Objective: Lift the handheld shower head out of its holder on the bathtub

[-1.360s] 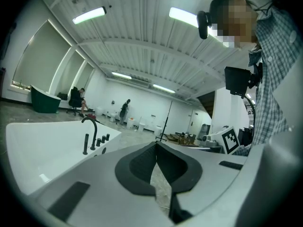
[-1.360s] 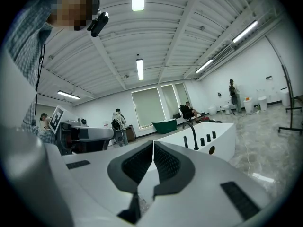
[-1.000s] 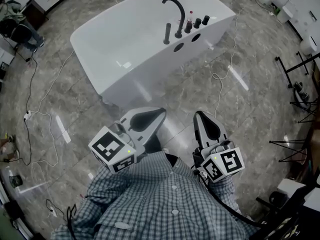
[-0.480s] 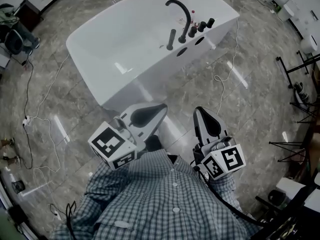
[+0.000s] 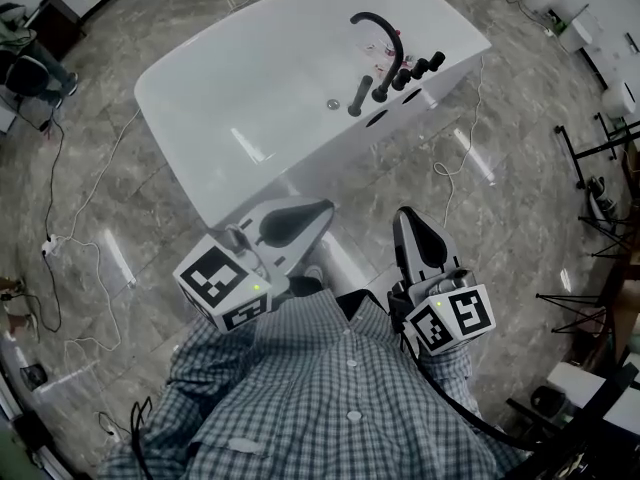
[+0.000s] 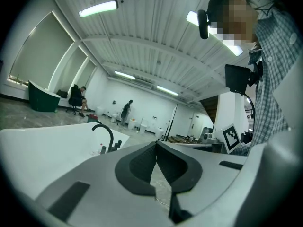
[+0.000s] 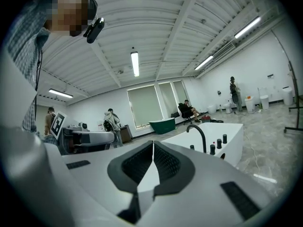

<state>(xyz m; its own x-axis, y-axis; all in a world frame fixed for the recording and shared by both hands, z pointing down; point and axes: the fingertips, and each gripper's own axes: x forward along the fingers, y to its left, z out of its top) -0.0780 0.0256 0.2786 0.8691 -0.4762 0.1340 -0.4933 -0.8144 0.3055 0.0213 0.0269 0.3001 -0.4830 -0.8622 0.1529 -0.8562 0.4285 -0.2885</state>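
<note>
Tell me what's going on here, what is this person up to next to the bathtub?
A person in a checked shirt stands facing a white bathtub, with the left claw and the right claw held out in front. Both claws are shut and empty, well short of the tub. The black handheld shower head stands upright in its holder on the tub's rim, beside the curved faucet and the knobs. It has not yet been touched.
</note>
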